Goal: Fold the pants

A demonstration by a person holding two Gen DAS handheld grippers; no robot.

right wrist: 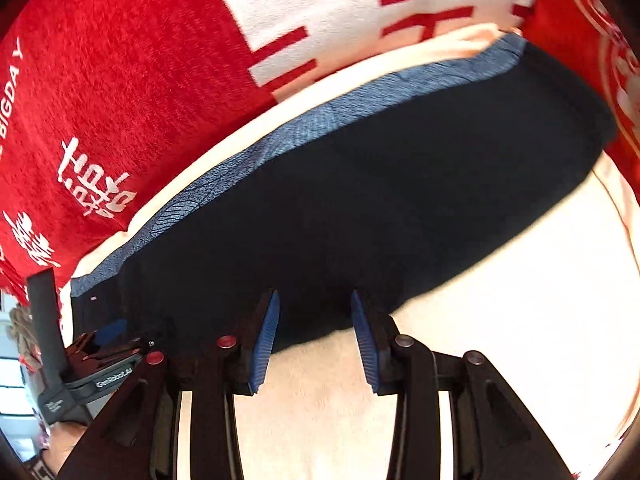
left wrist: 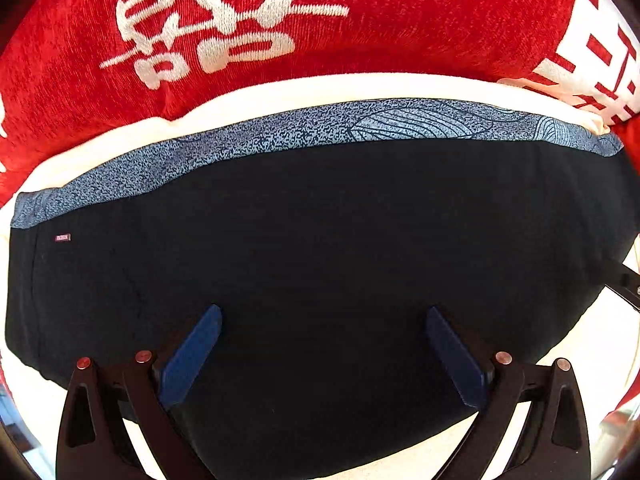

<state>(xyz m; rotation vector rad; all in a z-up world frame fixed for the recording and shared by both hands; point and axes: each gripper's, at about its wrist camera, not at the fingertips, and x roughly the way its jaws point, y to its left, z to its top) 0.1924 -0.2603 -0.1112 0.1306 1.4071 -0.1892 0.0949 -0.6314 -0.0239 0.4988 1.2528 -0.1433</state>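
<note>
A red blanket with white lettering covers the far side of the scene, and a cream cloth lies over its near part, likely as a plain surface to fold on. The pants, dark with a speckled blue band along the far edge, lie flat on the cream cloth in a compact block, so I judge the folding well along. A small tag sits at their left end. The left gripper hangs over the near left of the pants, jaws wide and empty. The right gripper sits at the near edge with a narrower gap, also holding nothing, perhaps placed to pinch that edge.
</note>
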